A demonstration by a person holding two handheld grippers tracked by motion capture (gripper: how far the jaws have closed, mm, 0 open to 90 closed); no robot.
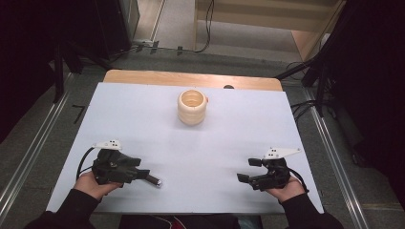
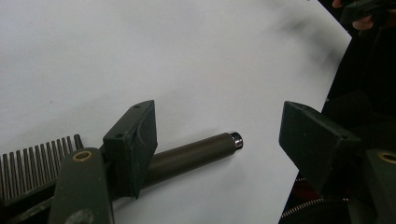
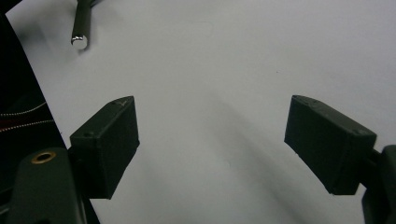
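- High view: left hand-held gripper (image 1: 143, 175) sits lower left of the frame, low over the white desk (image 1: 143, 119), held by the person's hand w/ a dark sleeve.
- Dark cylindrical rod (image 1: 154, 180) w/ a shiny metal tip pokes out toward frame centre, right by that gripper's front end.
- Left gripper view: jaws spread wide; rod (image 2: 191, 154) runs beside/behind the frame-left jaw, from lower left to its tip at mid frame. Cannot tell if rod touches the jaw; it isn't pinched between both.
- Same view, lower left corner: a row of thin dark comb-like teeth (image 2: 32, 163), seemingly joined to the rod.
- Right hand-held gripper (image 1: 247, 171) sits lower right of the high view, well apart from the left one; jaws spread, nothing between them, white desk underneath.
- Right gripper view: rod's tip (image 3: 80, 39) shows upper left.
- Cream ribbed cup (image 1: 192, 107) stands upright, upper centre of the high view, well apart from both grippers.
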